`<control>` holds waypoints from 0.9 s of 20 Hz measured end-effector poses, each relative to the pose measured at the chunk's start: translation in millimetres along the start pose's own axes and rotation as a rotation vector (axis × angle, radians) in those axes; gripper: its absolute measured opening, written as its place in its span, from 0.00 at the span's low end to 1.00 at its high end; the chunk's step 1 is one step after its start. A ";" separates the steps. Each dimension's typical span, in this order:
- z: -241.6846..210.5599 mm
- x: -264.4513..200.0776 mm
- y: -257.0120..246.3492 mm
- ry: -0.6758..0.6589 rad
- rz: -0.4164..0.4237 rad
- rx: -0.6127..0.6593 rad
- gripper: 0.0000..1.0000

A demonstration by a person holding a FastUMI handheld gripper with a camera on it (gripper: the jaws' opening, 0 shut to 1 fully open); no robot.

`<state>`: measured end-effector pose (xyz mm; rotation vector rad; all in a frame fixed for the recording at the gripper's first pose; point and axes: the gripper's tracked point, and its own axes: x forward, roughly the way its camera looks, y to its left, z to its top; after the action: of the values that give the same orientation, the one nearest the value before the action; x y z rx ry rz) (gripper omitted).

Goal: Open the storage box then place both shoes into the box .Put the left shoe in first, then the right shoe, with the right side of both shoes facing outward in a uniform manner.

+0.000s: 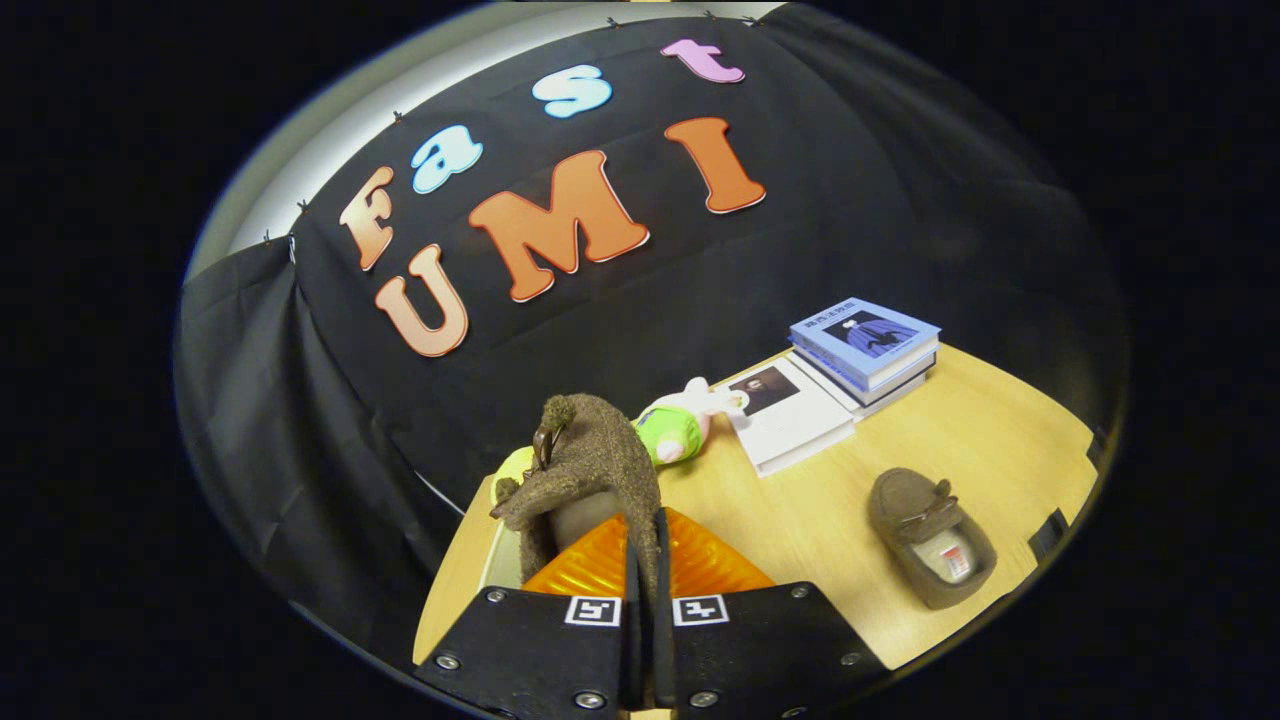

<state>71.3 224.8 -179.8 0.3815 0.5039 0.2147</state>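
A brown shoe (pixel 590 465) is held clamped between the fingers of the gripper (pixel 645 590), with its long axis pointing up and away from them. The second shoe (pixel 930 540) is seen lying on the table (pixel 800 510), well apart to the right of the fingers.

Matt fuzzy suede shoes (pixel 600 450) (pixel 930 540); smooth wood-grain table (pixel 830 540); glossy paper books (pixel 865 345).
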 end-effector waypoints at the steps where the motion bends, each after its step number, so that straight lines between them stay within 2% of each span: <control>1: -5.3 2.3 10.7 0.009 0.011 -0.004 0.05; 8: -50.8 16.6 68.4 0.083 0.069 -0.024 0.05; 16: -85.5 33.1 87.4 0.135 0.029 -0.057 0.05; 18: -91.9 33.2 94.4 0.151 0.039 -0.079 0.09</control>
<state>43.1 347.9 -229.9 0.2992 0.6344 0.3018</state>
